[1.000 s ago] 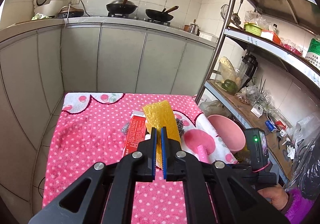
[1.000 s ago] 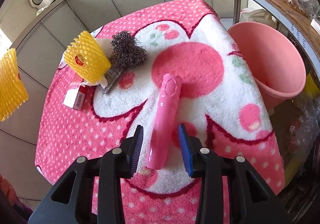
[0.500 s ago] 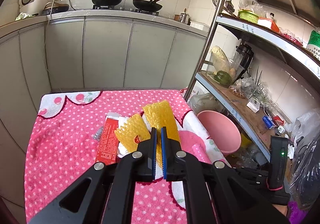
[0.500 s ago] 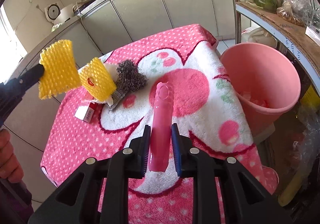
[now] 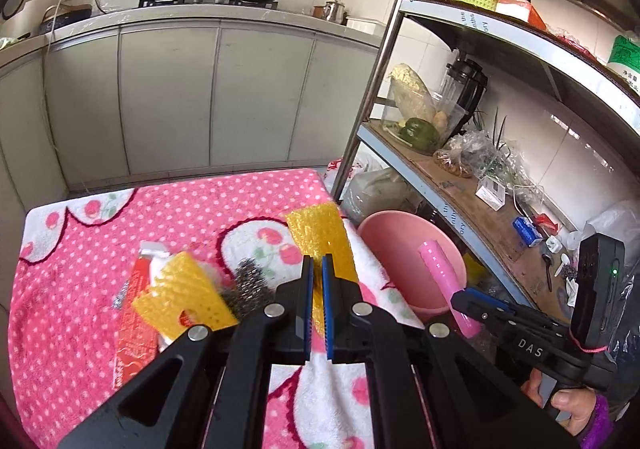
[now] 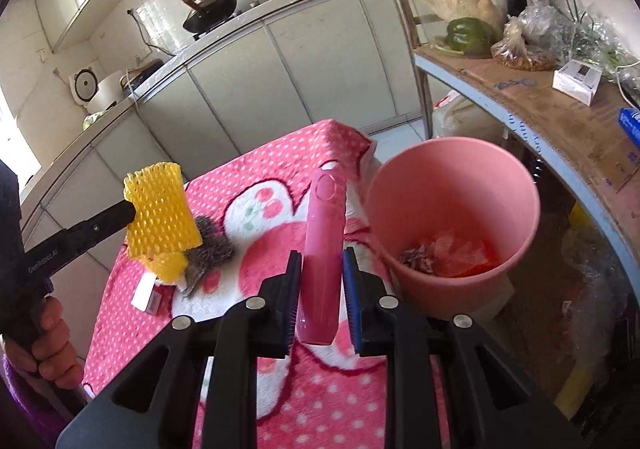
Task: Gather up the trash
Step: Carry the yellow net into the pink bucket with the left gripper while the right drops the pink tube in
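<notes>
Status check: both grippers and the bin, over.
Left gripper shut on yellow net. Right gripper shut on pink tube, lifted. Bin beside table, path clear.

Each camera rides on its own gripper, looking forward and steeply down along the two fingers. The left wrist view hovers close above the pink towel (image 5: 80, 273), facing the counter; the right wrist view, seemingly further right, faces the same way. Both share the towel, the pink bucket (image 6: 452, 217) and the shelf (image 5: 460, 189).

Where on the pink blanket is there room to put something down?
The dotted pink blanket is bare left of the red packet and along the far edge by the cabinets. It's crowded around the yellow foam net and steel wool.
</notes>
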Tool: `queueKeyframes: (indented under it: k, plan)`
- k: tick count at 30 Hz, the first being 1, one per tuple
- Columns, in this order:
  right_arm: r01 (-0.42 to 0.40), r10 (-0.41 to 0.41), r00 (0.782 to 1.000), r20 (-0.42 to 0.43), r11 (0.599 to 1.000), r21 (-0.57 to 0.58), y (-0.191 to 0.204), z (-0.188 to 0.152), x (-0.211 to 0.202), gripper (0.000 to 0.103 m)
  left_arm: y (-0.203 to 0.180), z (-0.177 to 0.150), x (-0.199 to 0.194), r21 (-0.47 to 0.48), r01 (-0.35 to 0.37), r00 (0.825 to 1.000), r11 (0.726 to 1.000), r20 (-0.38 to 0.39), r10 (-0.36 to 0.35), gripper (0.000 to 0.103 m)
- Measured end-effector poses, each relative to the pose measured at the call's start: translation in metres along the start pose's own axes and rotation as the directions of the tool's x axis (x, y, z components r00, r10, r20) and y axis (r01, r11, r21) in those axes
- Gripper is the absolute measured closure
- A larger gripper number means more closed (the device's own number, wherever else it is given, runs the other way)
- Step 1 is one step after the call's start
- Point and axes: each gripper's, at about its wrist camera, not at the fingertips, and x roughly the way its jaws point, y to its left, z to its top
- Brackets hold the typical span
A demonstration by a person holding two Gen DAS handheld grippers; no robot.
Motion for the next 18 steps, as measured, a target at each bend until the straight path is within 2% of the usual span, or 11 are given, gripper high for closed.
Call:
queueKeyframes:
  k: [4, 8, 13, 18]
  plan:
    - [0.068, -0.068, 0.998, 0.011, 0.997, 0.026, -0.027, 0.008, 0.009, 0.082, -0.032, 0.016, 0.025, 0.056, 0.058, 0.998, 0.997, -0.002, -0.058, 0.099]
    - [0.107, -0.106, 0.994, -0.019, 0.991, 0.076, -0.055, 0.012, 0.031, 0.082, -0.064, 0.024, 0.059, 0.108, 0.107, 0.994, 0.988, -0.028, -0.105, 0.099]
    - [0.144, -0.139, 0.989, -0.05, 0.983, 0.115, -0.08, 0.014, 0.056, 0.082, -0.093, 0.022, 0.112, 0.169, 0.111, 0.991, 0.979, -0.092, -0.097, 0.099]
    - [0.171, -0.161, 0.983, -0.086, 0.976, 0.132, -0.094, 0.014, 0.078, 0.082, -0.104, 0.012, 0.163, 0.176, 0.117, 0.98, 0.977, -0.182, -0.084, 0.099]
